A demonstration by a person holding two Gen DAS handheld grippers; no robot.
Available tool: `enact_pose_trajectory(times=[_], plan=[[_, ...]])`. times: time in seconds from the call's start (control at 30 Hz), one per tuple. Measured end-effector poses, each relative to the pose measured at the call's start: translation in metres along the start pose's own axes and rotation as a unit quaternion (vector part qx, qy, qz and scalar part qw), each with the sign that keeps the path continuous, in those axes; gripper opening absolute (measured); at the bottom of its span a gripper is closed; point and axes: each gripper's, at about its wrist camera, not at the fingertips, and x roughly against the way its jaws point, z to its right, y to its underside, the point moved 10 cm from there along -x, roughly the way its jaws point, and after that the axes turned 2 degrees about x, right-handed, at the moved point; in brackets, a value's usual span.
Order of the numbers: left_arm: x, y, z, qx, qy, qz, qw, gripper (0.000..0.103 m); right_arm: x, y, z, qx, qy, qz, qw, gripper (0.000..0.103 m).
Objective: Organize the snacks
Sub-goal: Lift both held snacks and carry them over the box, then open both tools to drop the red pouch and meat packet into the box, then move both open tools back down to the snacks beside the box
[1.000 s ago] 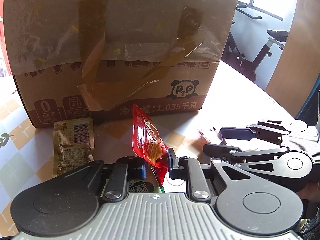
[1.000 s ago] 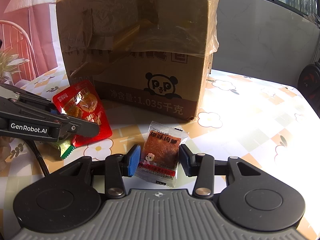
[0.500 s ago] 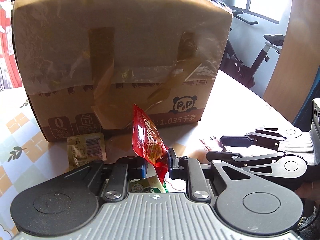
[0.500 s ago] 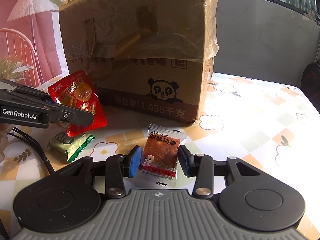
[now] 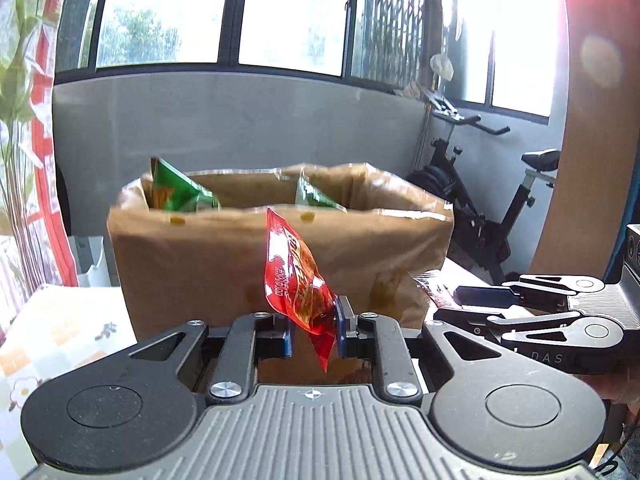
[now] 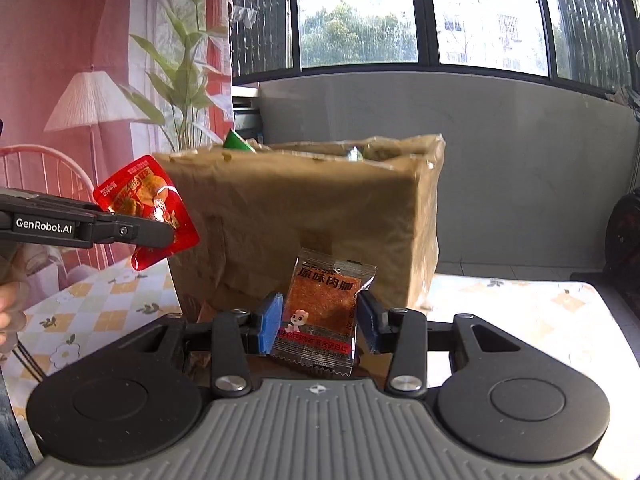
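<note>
The box [image 5: 224,264] stands open-topped on the surface [image 6: 520,320], its cardboard walls wrapped in clear tape that shines in the window light. Seen from the right wrist, the same box [image 6: 320,216] fills the middle of the view, with the patterned surface running out to either side of it. Two green packets [image 5: 180,196] poke up above its rim, one at the left corner and one nearer the middle; only their upper parts show.

Behind the box in the left wrist view, an exercise bike [image 5: 480,208] stands by the window wall. A tall plant [image 6: 180,80] rises at the left in the right wrist view.

The left gripper [image 5: 313,332] has its fingers closed most of the way on the lower part of a red packet [image 5: 296,280], which sticks up tilted in front of the box wall, off the surface. From the right wrist the red packet [image 6: 148,208] is seen face-on, pinched at the tip of the left gripper [image 6: 168,236] just left of the box.

The right gripper [image 6: 318,326] has its blue-padded fingers [image 6: 269,324] pressed against both side edges of an orange packet [image 6: 324,308], held upright in front of the box wall. In the left wrist view the right gripper [image 5: 452,304] reaches in from the right, near the box's corner.
</note>
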Motion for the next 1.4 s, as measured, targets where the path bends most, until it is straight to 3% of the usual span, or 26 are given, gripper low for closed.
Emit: enact_pose_trajectory(times=[0.17,0.27,0.43,0.67,0.8,1.07,1.4], plan=[[0.002,-0.057,-0.008,-0.004,-0.008,0.053,0.9986,0.021,-0.001,-0.055,0.000,0.014,-0.019,0.048,0.999,0.044],[-0.006,-0.078,-0.013,-0.004,-0.013,0.063,0.9979,0.021,-0.009,-0.076,0.005,0.014,-0.016,0.061,0.998,0.043],[-0.044,-0.088,-0.017,-0.001,-0.013,0.042,0.9990,0.021,-0.031,-0.098,0.023,0.010,0.005,0.060,0.998,0.043],[-0.071,-0.076,-0.022,0.009,-0.028,0.006,0.9996,0.022,-0.064,-0.097,0.042,-0.015,0.027,0.013,0.999,0.044],[-0.075,-0.071,-0.026,0.003,-0.042,-0.009,0.9991,0.047,-0.065,-0.096,0.042,-0.013,0.035,0.007,0.999,0.047],[-0.054,-0.067,-0.041,0.014,-0.033,-0.012,0.9993,0.062,-0.048,-0.091,0.042,-0.022,0.040,0.015,0.999,0.052],[0.007,-0.046,-0.064,0.007,-0.045,-0.015,0.9988,0.078,-0.013,-0.079,0.014,-0.045,0.012,0.044,0.998,0.055]])
